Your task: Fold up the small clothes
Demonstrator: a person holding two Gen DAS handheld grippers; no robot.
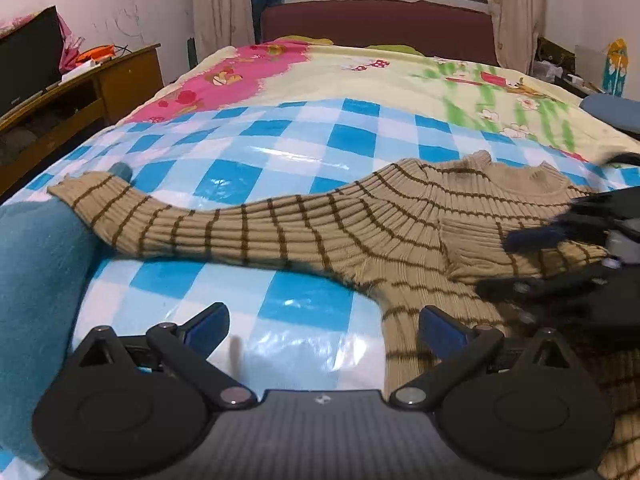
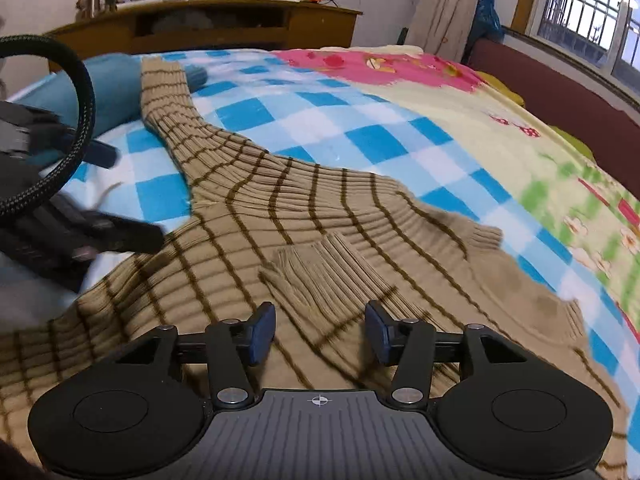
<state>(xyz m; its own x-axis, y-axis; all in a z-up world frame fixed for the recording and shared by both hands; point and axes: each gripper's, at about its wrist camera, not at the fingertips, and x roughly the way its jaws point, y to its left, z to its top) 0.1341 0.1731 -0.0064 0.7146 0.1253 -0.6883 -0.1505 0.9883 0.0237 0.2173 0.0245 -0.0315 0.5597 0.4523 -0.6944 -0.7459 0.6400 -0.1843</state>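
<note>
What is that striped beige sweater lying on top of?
The sweater lies on a shiny blue-and-white checked sheet; its far sleeve end rests on a teal cloth. What lies directly beneath the body is covered.

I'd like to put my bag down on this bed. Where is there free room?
Free: the checkered sheet beyond the outstretched sleeve, and the flowered blanket up to the headboard. Crowded: the near edge, with the sweater, blue garment and both grippers.
</note>
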